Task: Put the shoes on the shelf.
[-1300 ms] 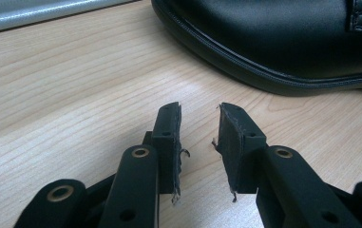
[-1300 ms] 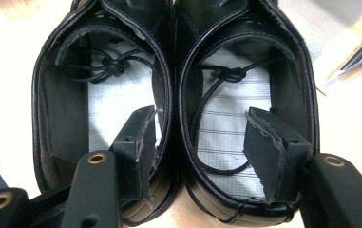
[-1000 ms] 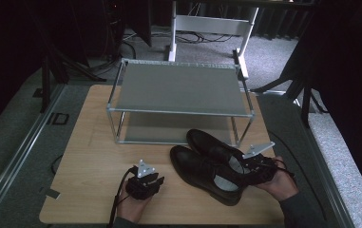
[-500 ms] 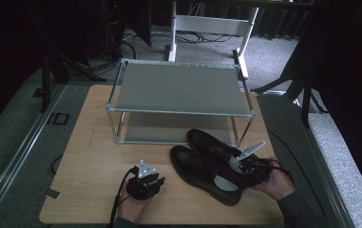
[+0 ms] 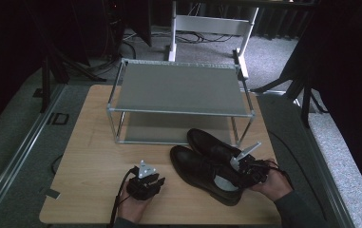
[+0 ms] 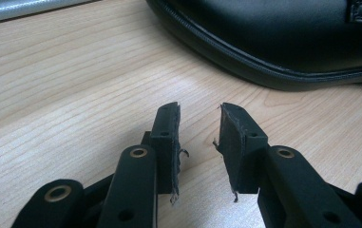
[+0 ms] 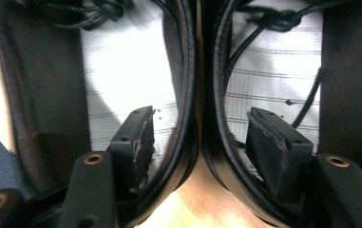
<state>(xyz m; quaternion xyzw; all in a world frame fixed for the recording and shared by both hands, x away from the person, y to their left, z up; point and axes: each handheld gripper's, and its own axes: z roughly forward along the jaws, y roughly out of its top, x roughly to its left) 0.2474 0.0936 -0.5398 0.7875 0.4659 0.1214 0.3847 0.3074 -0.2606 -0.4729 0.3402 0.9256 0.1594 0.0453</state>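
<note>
The right gripper [image 5: 245, 167] has edged down into the pair of black shoes [image 5: 207, 164], one jaw inside each, spread to pinch both inner walls together. The left gripper [image 5: 145, 183] rests part-open on the tabletop [image 5: 93, 156], near the rack [image 5: 181, 90].

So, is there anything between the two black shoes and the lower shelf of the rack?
Nothing visible blocks it. The shoes lie just in front of the rack, and its lower shelf looks bare. The right hand-held gripper has one jaw inside each shoe.
</note>
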